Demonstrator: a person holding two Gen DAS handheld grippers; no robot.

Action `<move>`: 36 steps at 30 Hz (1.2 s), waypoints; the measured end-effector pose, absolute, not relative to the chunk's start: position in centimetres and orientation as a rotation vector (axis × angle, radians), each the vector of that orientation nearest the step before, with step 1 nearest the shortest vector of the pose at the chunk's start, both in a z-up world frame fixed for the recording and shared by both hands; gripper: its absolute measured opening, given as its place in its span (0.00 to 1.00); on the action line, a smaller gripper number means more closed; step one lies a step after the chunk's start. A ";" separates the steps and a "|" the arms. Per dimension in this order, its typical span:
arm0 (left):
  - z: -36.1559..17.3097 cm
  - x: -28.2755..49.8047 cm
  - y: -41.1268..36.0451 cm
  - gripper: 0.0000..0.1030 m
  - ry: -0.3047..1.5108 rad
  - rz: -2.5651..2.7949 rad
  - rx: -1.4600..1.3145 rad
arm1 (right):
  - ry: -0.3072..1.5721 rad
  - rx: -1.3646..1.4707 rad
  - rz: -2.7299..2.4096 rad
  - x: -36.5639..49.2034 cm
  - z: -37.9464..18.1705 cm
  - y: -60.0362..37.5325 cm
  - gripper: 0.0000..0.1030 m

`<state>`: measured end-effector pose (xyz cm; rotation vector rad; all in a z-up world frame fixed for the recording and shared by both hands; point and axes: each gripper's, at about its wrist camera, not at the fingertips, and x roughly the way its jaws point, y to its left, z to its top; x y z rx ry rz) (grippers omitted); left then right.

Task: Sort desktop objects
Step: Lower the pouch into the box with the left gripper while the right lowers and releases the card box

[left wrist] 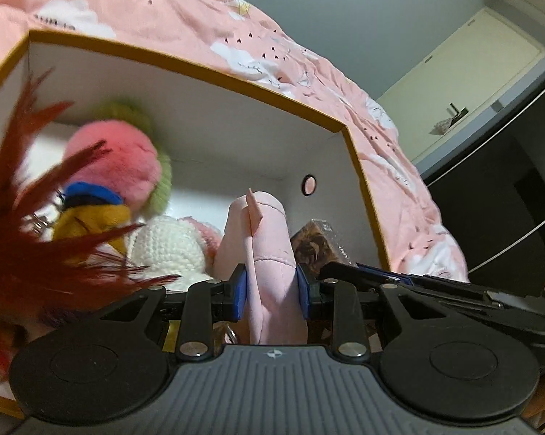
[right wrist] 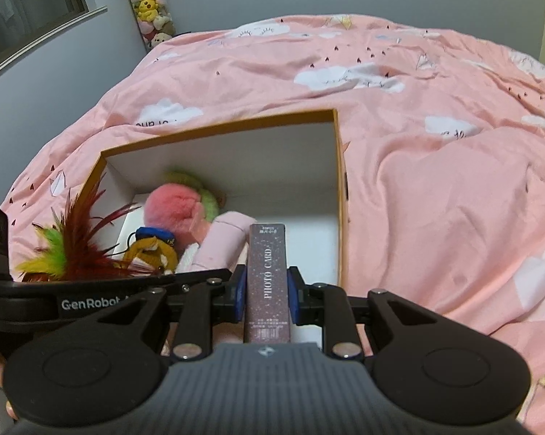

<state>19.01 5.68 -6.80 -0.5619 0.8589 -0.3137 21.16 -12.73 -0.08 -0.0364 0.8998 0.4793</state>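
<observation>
Between my left fingers (left wrist: pixel 272 291) sits the pink plush (left wrist: pixel 263 246), soft and light, pinched mid-body over the box (right wrist: pixel 336 166). My right fingers (right wrist: pixel 266 293) clamp the stiff photo card box (right wrist: pixel 267 275) by its long sides, beside the plush.

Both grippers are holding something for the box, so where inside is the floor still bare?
Bare floor shows at the box's right side, between the right wall and the pink plush, and along the far wall behind it. The left half is crowded: pink-green pompom, yellow plush keychain, feather toy. The photo card box fits right.
</observation>
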 end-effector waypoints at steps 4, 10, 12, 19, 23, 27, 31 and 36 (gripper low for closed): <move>-6.5 18.4 5.3 0.31 0.863 -0.327 -0.481 | 0.932 -0.022 0.460 21.5 -0.9 -12.6 0.24; -6.9 18.5 3.7 0.31 0.904 -0.343 -0.358 | 0.938 -0.004 0.418 22.2 -1.0 -12.5 0.24; -7.0 18.3 3.0 0.32 0.896 -0.349 -0.330 | 0.946 -0.010 0.419 22.2 -1.0 -12.3 0.24; -6.2 17.3 4.1 0.44 0.886 -0.358 -0.350 | 0.945 -0.083 0.404 22.0 -1.3 -11.1 0.24; -5.7 16.0 5.5 0.44 0.864 -0.369 -0.374 | 0.938 -0.117 0.395 21.9 -1.5 -10.3 0.24; -5.3 15.1 7.0 0.43 0.830 -0.296 -0.371 | 0.920 -0.185 0.373 21.6 -1.9 -9.3 0.25; -5.5 15.3 8.1 0.41 0.828 -0.267 -0.404 | 0.939 -0.176 0.375 21.6 -1.9 -9.2 0.28; -6.0 15.5 8.0 0.41 0.840 -0.276 -0.410 | 0.980 -0.120 0.360 22.1 -1.4 -10.0 0.27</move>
